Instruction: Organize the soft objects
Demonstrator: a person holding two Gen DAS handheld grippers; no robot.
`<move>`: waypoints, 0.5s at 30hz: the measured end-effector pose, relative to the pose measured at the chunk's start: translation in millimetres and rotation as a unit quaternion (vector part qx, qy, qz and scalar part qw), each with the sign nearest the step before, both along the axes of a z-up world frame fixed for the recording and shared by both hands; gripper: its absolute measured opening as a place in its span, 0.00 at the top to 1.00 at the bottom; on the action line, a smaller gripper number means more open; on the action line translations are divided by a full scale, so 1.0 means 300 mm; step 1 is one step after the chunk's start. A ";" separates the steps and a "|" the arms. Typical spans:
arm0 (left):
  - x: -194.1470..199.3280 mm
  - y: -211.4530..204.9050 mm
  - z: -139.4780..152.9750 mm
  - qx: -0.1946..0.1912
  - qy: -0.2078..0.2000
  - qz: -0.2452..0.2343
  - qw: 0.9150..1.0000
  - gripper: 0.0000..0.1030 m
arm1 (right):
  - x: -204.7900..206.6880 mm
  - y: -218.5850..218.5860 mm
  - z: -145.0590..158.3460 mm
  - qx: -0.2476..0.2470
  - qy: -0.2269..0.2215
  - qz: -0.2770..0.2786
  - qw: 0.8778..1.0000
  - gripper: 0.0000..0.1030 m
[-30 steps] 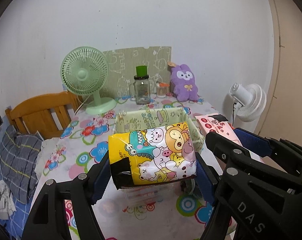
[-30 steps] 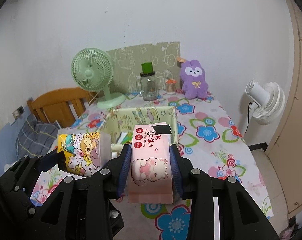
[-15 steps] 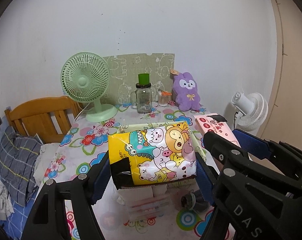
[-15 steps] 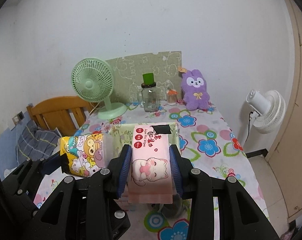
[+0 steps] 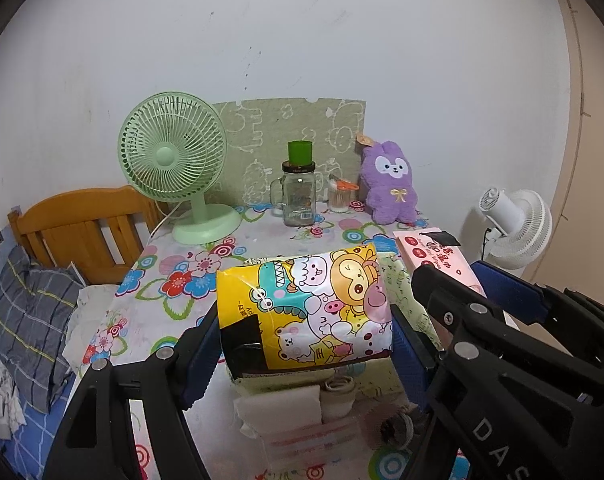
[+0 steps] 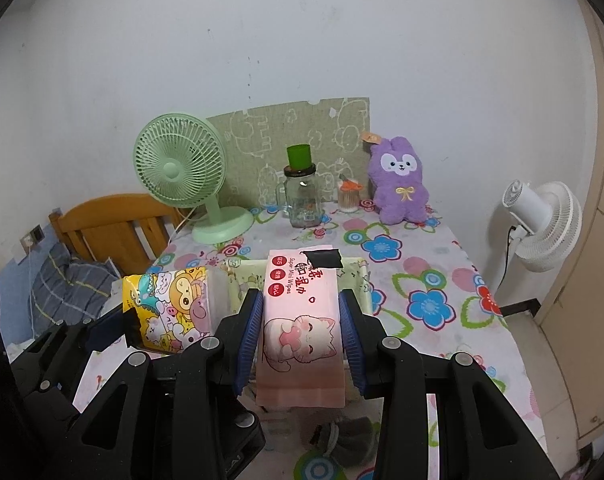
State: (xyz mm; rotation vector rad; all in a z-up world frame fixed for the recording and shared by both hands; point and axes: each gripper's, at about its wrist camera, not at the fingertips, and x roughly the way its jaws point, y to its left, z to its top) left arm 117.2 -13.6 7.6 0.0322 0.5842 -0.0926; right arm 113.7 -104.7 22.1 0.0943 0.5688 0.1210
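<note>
In front of me stands a table (image 6: pixel 434 264) with a flowered cloth, pushed against a plain white wall (image 6: pixel 261 40). A green fan (image 6: pixel 181 172) and a green patterned board (image 6: pixel 326 128) stand at its far edge. Left is a wooden headboard (image 5: pixel 81 220) with a grey checked pillow (image 5: pixel 29 320), right a white fan (image 6: pixel 542 220).

Tissue pack (image 5: pixel 306 312) left of wipes pack (image 6: pixel 302 320), both above the storage box (image 6: pixel 237 284).
</note>
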 end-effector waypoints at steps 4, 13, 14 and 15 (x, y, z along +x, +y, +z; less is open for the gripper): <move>0.045 0.007 -0.015 0.000 0.009 0.005 1.000 0.25 | 0.052 0.004 -0.014 0.004 0.008 0.001 1.000 0.60; 0.136 0.014 -0.050 -0.008 0.025 0.001 1.000 0.25 | 0.153 0.009 -0.052 0.015 0.028 0.003 1.000 0.59; 0.147 0.014 -0.054 -0.008 0.026 0.001 1.000 0.25 | 0.162 0.009 -0.055 0.015 0.028 0.003 0.999 0.59; 0.157 0.015 -0.058 -0.008 0.028 0.001 1.000 0.25 | 0.175 0.010 -0.057 0.015 0.030 0.003 0.999 0.59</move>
